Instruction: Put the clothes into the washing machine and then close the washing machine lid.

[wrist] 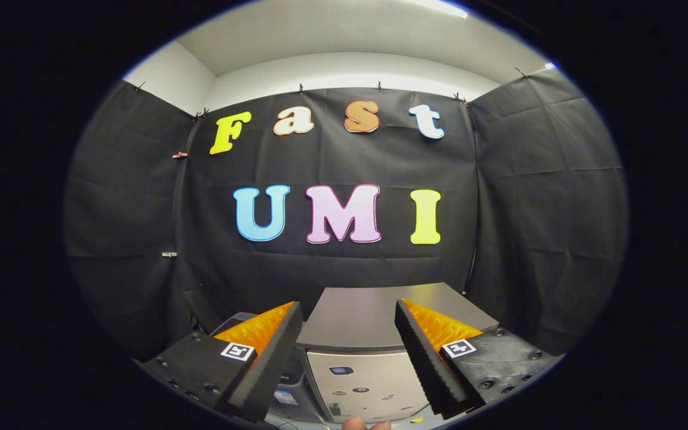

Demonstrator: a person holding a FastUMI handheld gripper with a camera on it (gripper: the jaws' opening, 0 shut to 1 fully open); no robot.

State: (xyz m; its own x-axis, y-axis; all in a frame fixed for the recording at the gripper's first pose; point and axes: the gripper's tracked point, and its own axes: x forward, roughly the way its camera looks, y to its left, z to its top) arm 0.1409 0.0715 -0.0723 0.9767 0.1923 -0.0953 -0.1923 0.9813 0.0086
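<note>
Claw (pixel 348 307), ridged fingers, square tags, screwed mounts

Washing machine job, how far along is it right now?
Done: the washing machine shows a flat grey lid lying closed on top, though whether clothes are inside cannot be told. In hand: nothing; the gripper is open, its fingers spread to either side of the machine's front panel. A fingertip shows just below, between the fingers. Left: cannot be judged, since no clothes are in sight.

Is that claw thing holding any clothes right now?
No. The gripper is open, its fingers apart and bare, with the washing machine beyond them.
</note>
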